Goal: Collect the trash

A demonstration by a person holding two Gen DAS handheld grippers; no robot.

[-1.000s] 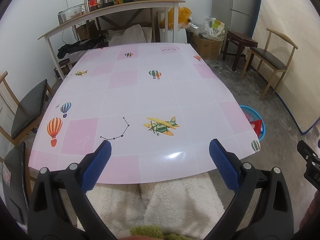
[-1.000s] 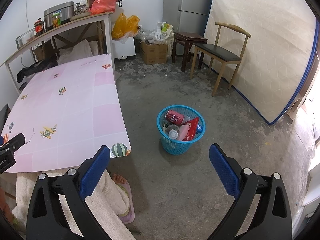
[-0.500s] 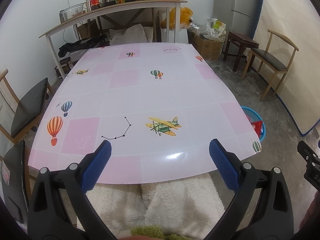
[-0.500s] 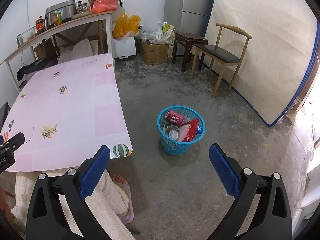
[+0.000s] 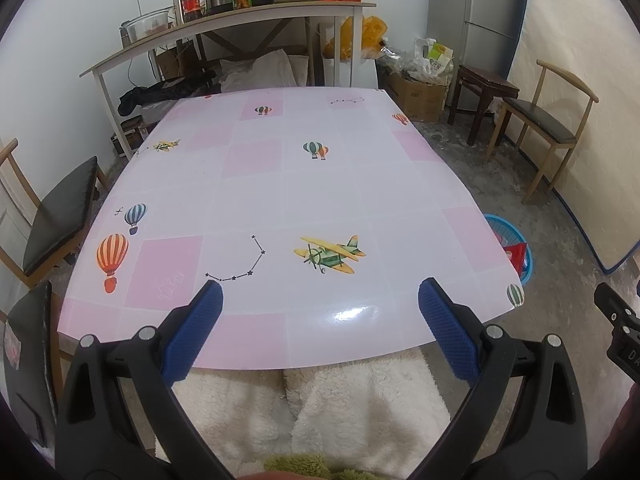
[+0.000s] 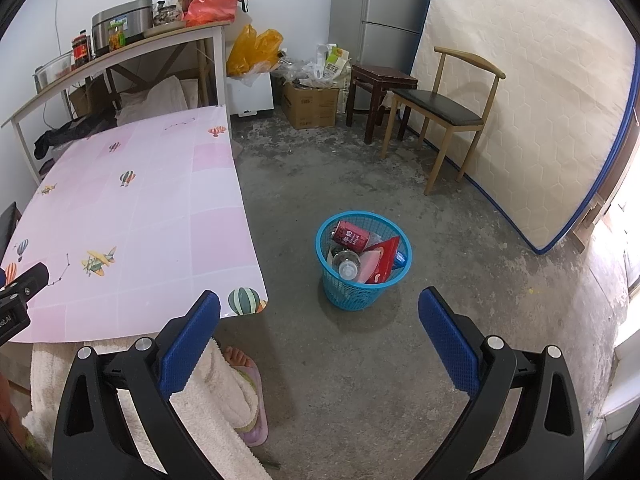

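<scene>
A blue mesh trash basket [image 6: 340, 294] stands on the concrete floor to the right of the table; its rim also shows in the left wrist view [image 5: 502, 222]. It holds a red can [image 6: 350, 234], a clear plastic bottle [image 6: 347, 264] and a red packet [image 6: 381, 258]. My right gripper [image 6: 319, 312] is open and empty, above the floor in front of the basket. My left gripper [image 5: 320, 300] is open and empty over the near edge of the pink table [image 5: 304, 184]. No trash shows on the table top.
Wooden chairs stand at the right [image 6: 444, 108] and at the table's left [image 5: 60, 216]. A dark stool [image 6: 380, 80], a cardboard box [image 6: 310, 102], a shelf table [image 5: 224, 20] and a leaning mattress [image 6: 532, 100] line the room's far sides. A slippered foot [image 6: 248, 380] is by the table.
Both grippers have drifted very slightly; the views are almost the same. Both stay open and empty.
</scene>
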